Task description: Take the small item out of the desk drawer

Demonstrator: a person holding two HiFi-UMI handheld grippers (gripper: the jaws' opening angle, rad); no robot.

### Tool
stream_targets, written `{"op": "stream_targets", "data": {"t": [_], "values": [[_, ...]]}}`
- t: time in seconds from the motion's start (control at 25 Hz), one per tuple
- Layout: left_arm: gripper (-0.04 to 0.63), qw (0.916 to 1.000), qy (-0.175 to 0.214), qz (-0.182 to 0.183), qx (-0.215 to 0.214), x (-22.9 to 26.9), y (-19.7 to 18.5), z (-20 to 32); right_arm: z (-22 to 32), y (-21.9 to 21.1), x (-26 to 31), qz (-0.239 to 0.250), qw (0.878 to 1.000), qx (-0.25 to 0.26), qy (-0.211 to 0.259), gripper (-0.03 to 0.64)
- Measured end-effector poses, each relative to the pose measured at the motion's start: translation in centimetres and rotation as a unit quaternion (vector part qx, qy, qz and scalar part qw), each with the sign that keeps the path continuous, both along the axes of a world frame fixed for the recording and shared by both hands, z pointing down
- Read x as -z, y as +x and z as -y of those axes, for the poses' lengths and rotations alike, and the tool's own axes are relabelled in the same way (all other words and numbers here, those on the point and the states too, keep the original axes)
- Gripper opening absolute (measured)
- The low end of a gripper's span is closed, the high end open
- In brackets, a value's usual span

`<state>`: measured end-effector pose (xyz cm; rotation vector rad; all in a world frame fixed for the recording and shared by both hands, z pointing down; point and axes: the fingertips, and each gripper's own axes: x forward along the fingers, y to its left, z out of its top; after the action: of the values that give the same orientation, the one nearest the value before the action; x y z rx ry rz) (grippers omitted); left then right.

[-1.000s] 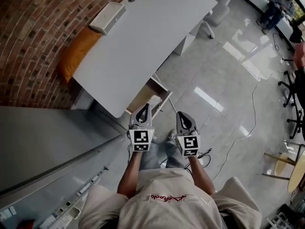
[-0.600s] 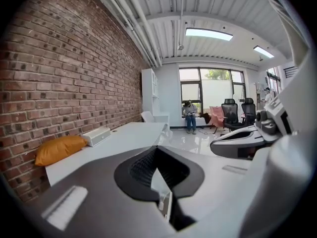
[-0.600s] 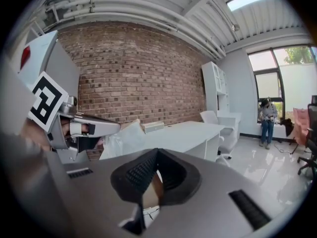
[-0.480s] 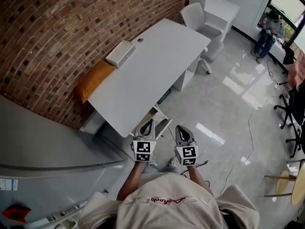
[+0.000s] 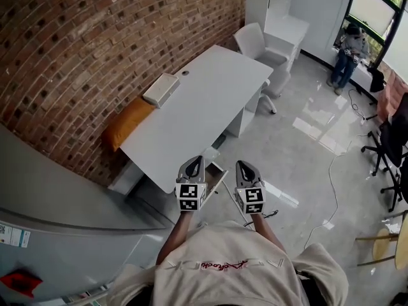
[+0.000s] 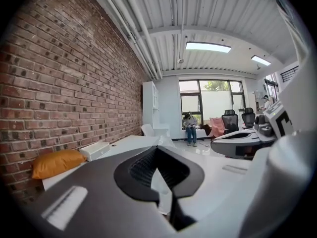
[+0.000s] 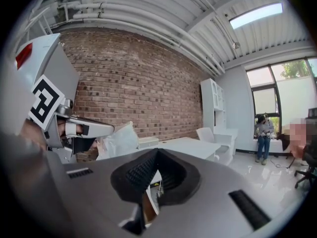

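Left tongs (image 5: 194, 164) pinched shut on a clear plastic packet (image 7: 118, 139). Right tongs (image 5: 246, 166) closed, empty. Open drawer (image 5: 215, 176) at twelve o'clock, under the desk (image 5: 197, 101).

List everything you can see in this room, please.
desk: one, white, beside the brick wall
drawer: one, open, under the desk's near end
box: one, white, on the desk
cushion: one, orange, against the wall
chair: one, white, at the desk's far end
office chairs: black, count unclear, far right
bystander: one, by the window
pale packet: one, whitish, at the left gripper's tips
left gripper: one, grey, shut on the pale packet
right gripper: one, grey, shut, empty
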<state>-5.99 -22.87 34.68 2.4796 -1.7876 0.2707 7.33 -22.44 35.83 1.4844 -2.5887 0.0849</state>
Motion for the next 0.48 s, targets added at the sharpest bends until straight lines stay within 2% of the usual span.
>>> {"op": "stream_targets", "data": {"t": [0.16, 0.48], "values": [[0.007, 0.9999, 0.006, -0.014, 0.004, 0.7, -0.7, 0.7, 0.9, -0.5, 1.3, -0.005, 1.000, 0.000, 0.014, 0.011], [0.006, 0.9998, 0.010, -0.017, 0.004, 0.9, -1.3, 1.5, 1.5, -0.8, 1.3, -0.013, 1.000, -0.008, 0.016, 0.011]]}}
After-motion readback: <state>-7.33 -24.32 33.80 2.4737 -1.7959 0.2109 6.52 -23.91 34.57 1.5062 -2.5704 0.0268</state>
